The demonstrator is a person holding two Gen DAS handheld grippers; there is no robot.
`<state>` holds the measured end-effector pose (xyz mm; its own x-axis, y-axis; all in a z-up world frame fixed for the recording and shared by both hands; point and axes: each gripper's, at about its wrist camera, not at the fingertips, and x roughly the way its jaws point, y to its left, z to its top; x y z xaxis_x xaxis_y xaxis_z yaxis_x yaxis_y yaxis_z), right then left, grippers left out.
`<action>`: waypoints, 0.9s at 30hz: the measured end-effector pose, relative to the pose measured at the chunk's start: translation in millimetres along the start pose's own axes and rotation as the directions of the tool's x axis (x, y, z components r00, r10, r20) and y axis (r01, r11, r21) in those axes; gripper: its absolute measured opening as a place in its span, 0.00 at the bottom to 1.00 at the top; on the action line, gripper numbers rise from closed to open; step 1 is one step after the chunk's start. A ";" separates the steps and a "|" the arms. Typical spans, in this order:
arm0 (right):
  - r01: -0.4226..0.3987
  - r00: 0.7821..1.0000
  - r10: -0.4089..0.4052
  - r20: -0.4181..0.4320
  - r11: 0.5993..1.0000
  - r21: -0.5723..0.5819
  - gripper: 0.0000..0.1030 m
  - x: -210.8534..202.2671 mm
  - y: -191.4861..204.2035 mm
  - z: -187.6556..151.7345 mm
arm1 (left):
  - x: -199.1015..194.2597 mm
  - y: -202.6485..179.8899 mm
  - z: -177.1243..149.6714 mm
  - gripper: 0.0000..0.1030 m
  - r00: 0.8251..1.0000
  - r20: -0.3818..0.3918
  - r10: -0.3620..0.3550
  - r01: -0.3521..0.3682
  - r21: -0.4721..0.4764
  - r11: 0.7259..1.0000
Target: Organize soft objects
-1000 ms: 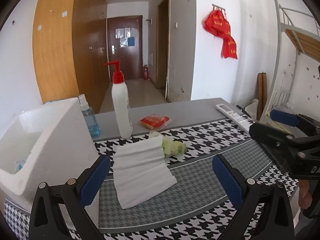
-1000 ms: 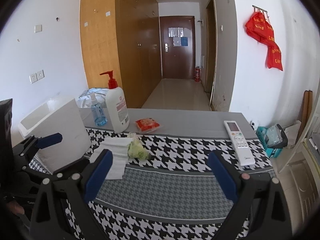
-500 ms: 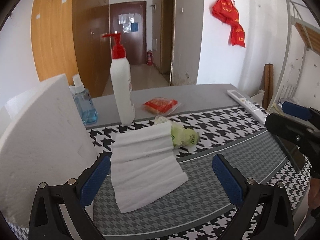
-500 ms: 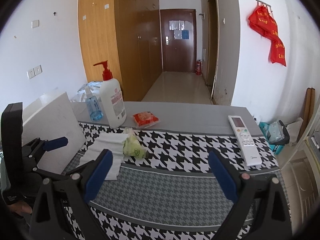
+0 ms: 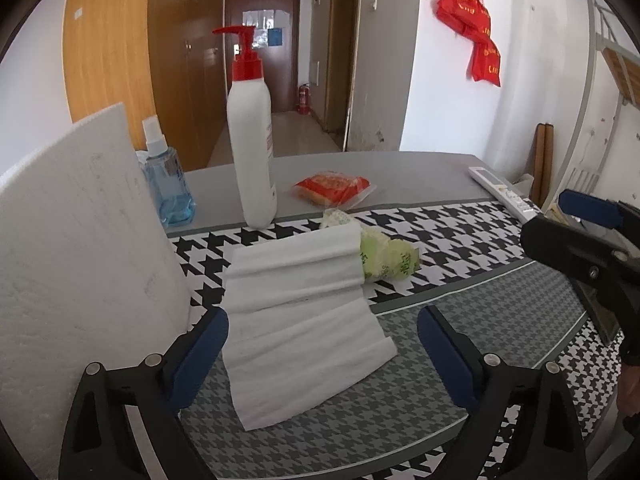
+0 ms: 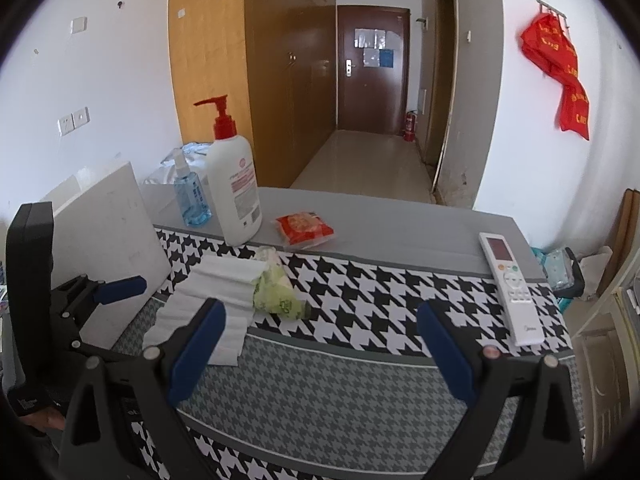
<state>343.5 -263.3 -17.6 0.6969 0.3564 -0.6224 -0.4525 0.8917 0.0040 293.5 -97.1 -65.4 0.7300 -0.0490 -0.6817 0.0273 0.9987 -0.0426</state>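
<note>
Lying between wide, just-narrowing left gripper (image 5: 322, 354) jaws, untouched, white folded tissue (image 5: 300, 316), right gripper (image 6: 320, 350) wide

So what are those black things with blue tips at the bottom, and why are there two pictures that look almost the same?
Those are claws, like big tongs. A person holds one in each hand, and each has a tiny camera looking out along its two fingers. That gives two pictures of one table from slightly different spots.

In the left claw's picture, the left claw is open around the near end of a strip of white tissue, not pinching it yet, though its fingers have just been closing a little. The right claw is open too, with nothing in it.

On the checked table mat lie the tissue and a green tissue pack. Behind them stand a white pump bottle, a blue spray bottle and a red snack packet. A white remote lies to the right, a white foam box to the left.
</note>
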 end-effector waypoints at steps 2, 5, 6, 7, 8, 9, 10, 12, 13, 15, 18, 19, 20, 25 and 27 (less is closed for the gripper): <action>-0.008 1.000 0.008 -0.005 1.000 -0.001 0.95 3.7 0.7 1.9 | 4.2 0.6 -1.1 0.88 1.000 -0.016 -0.001 0.001 0.004 1.000; -0.020 1.000 0.019 -0.024 1.000 -0.009 0.95 11.9 2.5 3.9 | 10.0 2.8 -3.4 0.85 0.999 -0.039 0.007 -0.007 0.002 1.000; -0.022 0.999 0.021 -0.030 1.000 -0.015 0.95 14.4 3.6 4.1 | 11.2 4.0 -4.0 0.83 0.999 -0.043 0.009 -0.009 0.000 1.000; -0.027 0.999 0.026 -0.040 0.999 -0.027 0.95 17.6 5.6 4.2 | 11.6 5.2 -4.5 0.82 0.999 -0.046 0.009 -0.009 -0.004 1.000; -0.032 0.998 0.031 -0.049 0.999 -0.037 0.95 20.8 7.8 4.3 | 12.5 6.4 -4.9 0.81 0.999 -0.049 0.007 -0.007 -0.008 1.000; -0.039 0.998 0.036 -0.054 0.998 -0.044 0.95 23.5 9.7 4.6 | 13.6 8.3 -5.2 0.81 0.999 -0.052 0.000 -0.001 -0.014 1.000; -0.045 0.997 0.042 -0.060 0.998 -0.049 0.95 26.3 11.6 5.0 | 14.9 9.7 -5.7 0.81 0.998 -0.058 0.000 -0.002 -0.020 1.000; -0.048 0.996 0.044 -0.076 0.997 -0.053 0.95 33.8 14.0 6.3 | 17.9 10.9 -6.5 0.79 0.998 -0.068 -0.003 0.001 -0.028 1.000; -0.049 0.996 0.044 -0.083 0.997 -0.059 0.95 36.8 15.2 6.4 | 18.5 10.9 -7.0 0.78 0.997 -0.071 0.001 -0.003 -0.028 1.000; -0.060 0.994 0.052 -0.100 0.995 -0.081 0.95 44.3 18.5 5.8 | 20.6 11.5 -8.4 0.75 0.997 -0.080 0.009 -0.011 -0.024 1.000; -0.060 0.992 0.047 -0.120 0.993 -0.105 0.95 55.2 20.1 4.9 | 24.2 14.3 -9.8 0.72 0.995 -0.098 -0.002 -0.002 -0.039 0.999; -0.068 0.991 0.054 -0.123 0.992 -0.109 0.95 57.9 20.1 4.5 | 25.2 14.9 -10.1 0.72 0.995 -0.102 -0.002 -0.002 -0.042 0.999; -0.077 0.990 0.063 -0.124 0.991 -0.109 0.95 60.1 19.3 4.4 | 26.0 14.9 -10.5 0.71 0.995 -0.104 -0.002 -0.002 -0.040 0.999; -0.117 0.985 0.101 -0.142 0.988 -0.103 0.95 71.6 18.7 5.3 | 29.8 12.7 -12.6 0.62 0.992 -0.122 -0.019 0.016 -0.025 1.000; -0.125 0.982 0.108 -0.152 0.987 -0.101 0.95 76.9 19.8 5.5 | 31.7 12.9 -14.0 0.62 0.991 -0.134 -0.013 0.010 -0.023 1.000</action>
<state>391.2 -216.7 -61.1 0.5508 0.4043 -0.7302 -0.5897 0.8076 0.0024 307.4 -85.9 -97.7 0.6318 -0.0632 -0.7726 0.0185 0.9976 -0.0665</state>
